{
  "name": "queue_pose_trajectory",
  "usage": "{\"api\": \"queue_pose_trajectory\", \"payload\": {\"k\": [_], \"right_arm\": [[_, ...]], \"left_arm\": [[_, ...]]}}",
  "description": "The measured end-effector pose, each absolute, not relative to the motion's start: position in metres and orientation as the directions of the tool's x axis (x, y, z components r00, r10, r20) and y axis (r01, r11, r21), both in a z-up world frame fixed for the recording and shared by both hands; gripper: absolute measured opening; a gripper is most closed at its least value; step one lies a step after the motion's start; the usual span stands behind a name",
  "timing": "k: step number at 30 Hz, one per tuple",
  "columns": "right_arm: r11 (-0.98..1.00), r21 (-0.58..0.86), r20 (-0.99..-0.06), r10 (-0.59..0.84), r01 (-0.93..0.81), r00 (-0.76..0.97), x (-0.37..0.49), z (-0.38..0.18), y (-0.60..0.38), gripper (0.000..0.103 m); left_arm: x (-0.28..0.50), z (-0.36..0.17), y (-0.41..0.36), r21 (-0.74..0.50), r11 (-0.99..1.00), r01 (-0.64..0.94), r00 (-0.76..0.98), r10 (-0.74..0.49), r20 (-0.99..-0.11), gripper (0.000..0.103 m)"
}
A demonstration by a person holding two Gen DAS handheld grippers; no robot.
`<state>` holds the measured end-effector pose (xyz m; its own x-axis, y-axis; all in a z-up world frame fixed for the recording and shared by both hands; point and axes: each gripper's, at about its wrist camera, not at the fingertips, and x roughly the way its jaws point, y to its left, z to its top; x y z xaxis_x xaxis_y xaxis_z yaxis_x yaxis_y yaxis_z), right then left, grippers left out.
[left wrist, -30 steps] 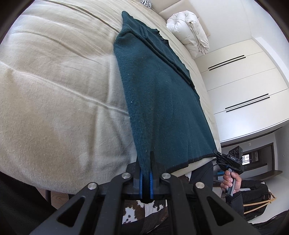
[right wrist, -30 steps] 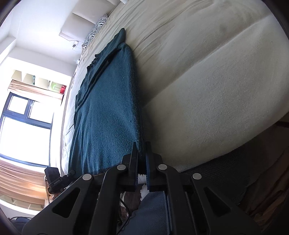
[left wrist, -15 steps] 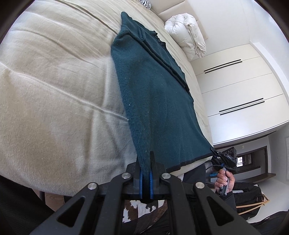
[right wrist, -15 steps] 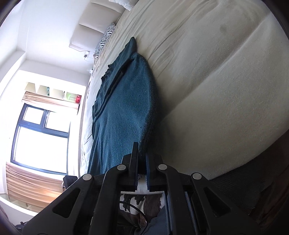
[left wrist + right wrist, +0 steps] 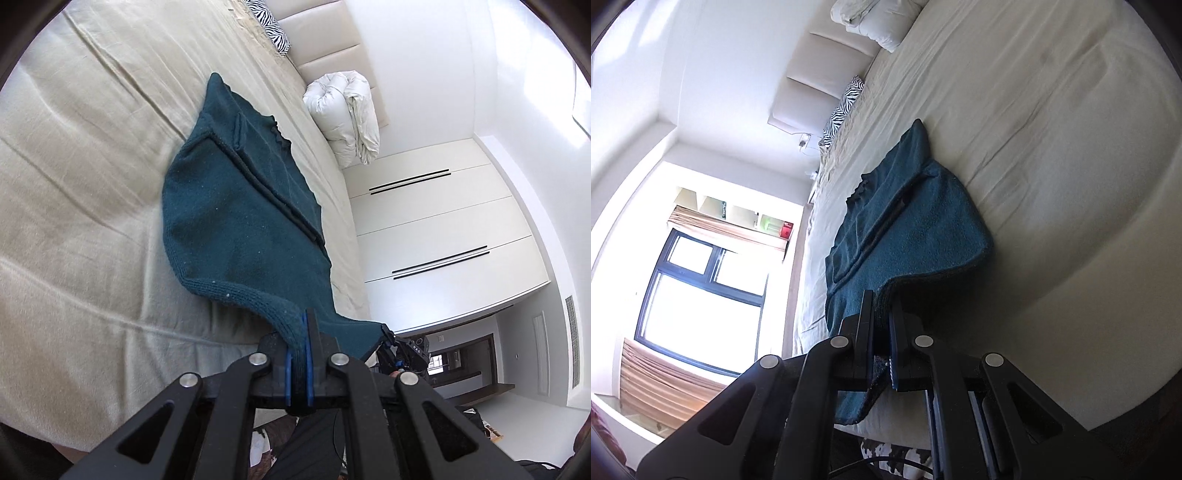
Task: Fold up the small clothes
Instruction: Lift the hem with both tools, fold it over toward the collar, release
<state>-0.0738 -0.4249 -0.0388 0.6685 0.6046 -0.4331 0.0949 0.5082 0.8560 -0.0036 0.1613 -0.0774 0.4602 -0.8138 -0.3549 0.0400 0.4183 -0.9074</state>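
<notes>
Two wrist-mounted fisheye views, each looking forward along its own gripper fingers, tilted slightly downward.

The left wrist view sits close over the bed [image 5: 92, 192] edge, facing the headboard and the wardrobe [image 5: 436, 229]. The right wrist view faces the same headboard and the window [image 5: 701, 291] (opposite side). Both share the teal sweater [image 5: 236, 221] [image 5: 916, 229], the bed and the zebra pillow [image 5: 271, 26] [image 5: 844, 107].

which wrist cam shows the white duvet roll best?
Left wrist. The rolled white duvet sits whole against the headboard, well lit. The right wrist view catches only part of it at the top edge, cropped by the frame.
</notes>
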Motion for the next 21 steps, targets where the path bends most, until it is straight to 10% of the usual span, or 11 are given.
{"api": "queue_pose_trajectory", "payload": {"k": [21], "right_arm": [[0.494, 0.859, -0.416, 0.523, 0.133, 0.744, 0.087, -0.010, -0.440, 0.006]], "left_arm": [[0.136, -0.073, 0.196, -0.959, 0.280, -0.045, 0.590, -0.767, -0.252, 0.006]]}}
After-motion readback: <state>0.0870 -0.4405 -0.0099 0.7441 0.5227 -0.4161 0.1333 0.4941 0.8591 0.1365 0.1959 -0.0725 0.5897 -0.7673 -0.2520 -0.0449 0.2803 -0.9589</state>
